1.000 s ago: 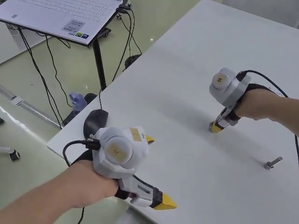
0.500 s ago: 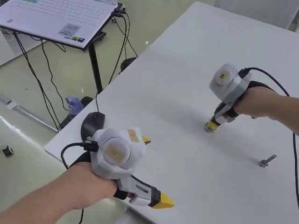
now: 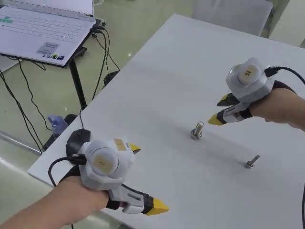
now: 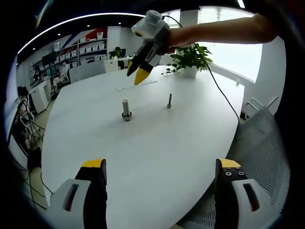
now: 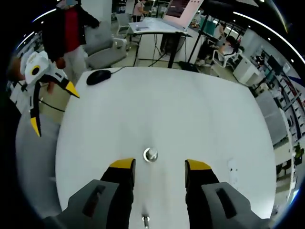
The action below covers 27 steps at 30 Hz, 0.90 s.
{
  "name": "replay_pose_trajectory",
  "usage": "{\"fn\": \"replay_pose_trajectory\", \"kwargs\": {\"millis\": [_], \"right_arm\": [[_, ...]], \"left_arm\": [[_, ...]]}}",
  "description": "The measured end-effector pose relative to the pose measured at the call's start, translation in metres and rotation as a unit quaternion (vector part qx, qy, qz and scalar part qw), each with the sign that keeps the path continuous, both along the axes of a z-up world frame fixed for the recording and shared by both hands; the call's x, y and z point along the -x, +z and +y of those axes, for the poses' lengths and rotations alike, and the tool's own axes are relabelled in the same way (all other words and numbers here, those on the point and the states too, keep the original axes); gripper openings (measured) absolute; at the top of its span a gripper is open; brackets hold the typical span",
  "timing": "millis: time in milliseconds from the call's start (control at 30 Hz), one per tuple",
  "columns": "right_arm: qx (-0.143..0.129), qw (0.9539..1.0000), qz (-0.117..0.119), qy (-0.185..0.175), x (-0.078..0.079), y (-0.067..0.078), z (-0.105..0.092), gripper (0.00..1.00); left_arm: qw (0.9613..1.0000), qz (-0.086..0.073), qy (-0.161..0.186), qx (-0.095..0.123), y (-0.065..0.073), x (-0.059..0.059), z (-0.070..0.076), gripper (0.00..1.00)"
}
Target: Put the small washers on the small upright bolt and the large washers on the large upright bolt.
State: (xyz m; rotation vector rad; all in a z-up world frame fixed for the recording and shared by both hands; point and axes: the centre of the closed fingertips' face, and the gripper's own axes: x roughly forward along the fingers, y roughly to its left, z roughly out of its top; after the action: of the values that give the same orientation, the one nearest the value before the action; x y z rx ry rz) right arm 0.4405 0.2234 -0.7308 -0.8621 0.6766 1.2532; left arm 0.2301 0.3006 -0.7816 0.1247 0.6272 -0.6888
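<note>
A large silver bolt (image 3: pixel 197 130) stands upright on the white table (image 3: pixel 167 71), with what looks like a nut or washer at its base. A small bolt (image 3: pixel 251 161) stands to its right. My right gripper (image 3: pixel 218 110) hovers open just up and right of the large bolt, holding nothing. From the right gripper view the large bolt (image 5: pixel 150 154) lies just ahead of the spread jaws and the small bolt (image 5: pixel 145 220) below them. My left gripper (image 3: pixel 147 178) is open over the near table edge. Its own view shows the large bolt (image 4: pixel 126 110), the small bolt (image 4: pixel 169 100) and the right gripper (image 4: pixel 138 71).
A black mouse (image 3: pixel 76 140) sits at the near left corner of the table. A laptop (image 3: pixel 33 33) rests on a stand left of the table, with cables hanging below. A grey chair (image 3: pixel 233 14) stands at the far end.
The right gripper, shut low on the table a second ago, has opened and risen to the right. The large bolt now stands free where its tips were. The left gripper has hardly moved.
</note>
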Motion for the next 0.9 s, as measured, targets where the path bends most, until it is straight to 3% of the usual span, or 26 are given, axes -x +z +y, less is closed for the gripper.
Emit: {"fn": "replay_pose_trajectory", "kwargs": {"millis": [133, 200, 433, 467, 567, 700, 767, 900], "right_arm": [[-0.025, 0.9994, -0.010, -0.022, 0.005, 0.022, -0.021, 0.45], [-0.039, 0.9987, -0.011, -0.032, 0.000, 0.024, -0.030, 0.47], [-0.075, 0.9947, -0.015, -0.069, 0.025, 0.042, -0.067, 0.52], [-0.096, 0.9920, -0.013, -0.082, 0.031, 0.046, -0.071, 0.52], [-0.113, 0.9889, -0.012, -0.096, 0.045, 0.047, -0.085, 0.53], [-0.155, 0.9761, -0.009, -0.152, 0.057, 0.043, -0.109, 0.58], [-0.169, 0.9683, -0.031, -0.181, 0.056, 0.045, -0.122, 0.59], [-0.185, 0.9603, -0.031, -0.207, 0.074, 0.031, -0.144, 0.61]], "left_arm": [[1.0000, -0.001, 0.001, 0.002, 0.003, 0.000, -0.002, 0.95], [1.0000, -0.002, 0.003, 0.001, 0.003, 0.000, -0.001, 0.95], [0.9999, -0.002, 0.013, 0.010, 0.010, 0.002, 0.000, 0.95], [0.9999, -0.004, 0.012, 0.006, 0.012, 0.002, 0.001, 0.95], [0.9999, -0.002, 0.015, 0.005, 0.010, 0.000, 0.003, 0.95], [0.9999, 0.003, 0.017, 0.002, 0.007, -0.001, 0.005, 0.95], [0.9999, 0.005, 0.016, 0.000, 0.005, -0.001, 0.005, 0.95], [0.9998, 0.011, 0.016, 0.003, 0.002, -0.003, 0.003, 0.95]]}}
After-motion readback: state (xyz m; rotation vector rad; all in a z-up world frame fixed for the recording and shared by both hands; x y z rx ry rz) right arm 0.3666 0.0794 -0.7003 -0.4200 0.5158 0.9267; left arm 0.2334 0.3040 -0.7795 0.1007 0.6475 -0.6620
